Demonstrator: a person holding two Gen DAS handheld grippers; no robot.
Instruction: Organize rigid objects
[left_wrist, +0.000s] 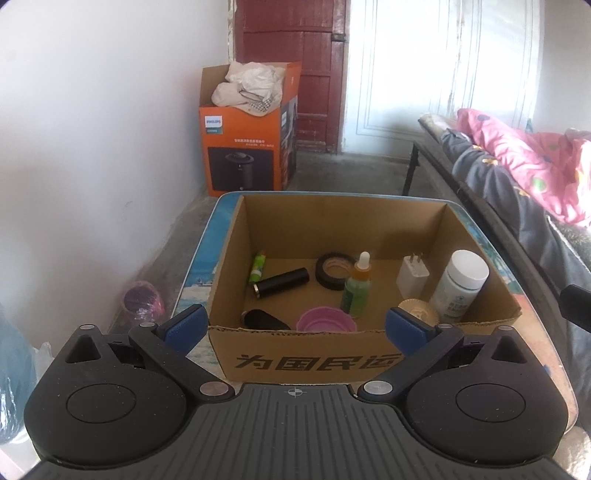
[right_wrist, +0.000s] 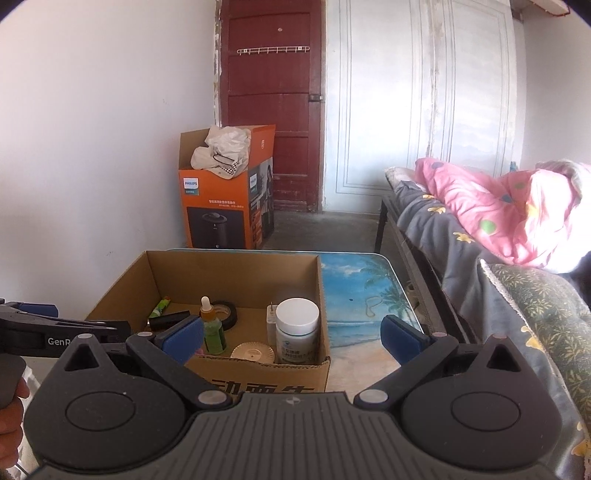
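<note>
An open cardboard box stands on a table printed with a beach scene. Inside lie a white-capped bottle, a white charger plug, a green dropper bottle, a black tape roll, a black cylinder, a green tube, a pink cup, a black oval item and a tan ridged disc. My left gripper is open and empty, just before the box's near wall. My right gripper is open and empty, to the right of the box.
An orange Philips carton with cloth in it stands on the floor by a red door. A bed with a pink quilt runs along the right. A pink bin sits on the floor at left.
</note>
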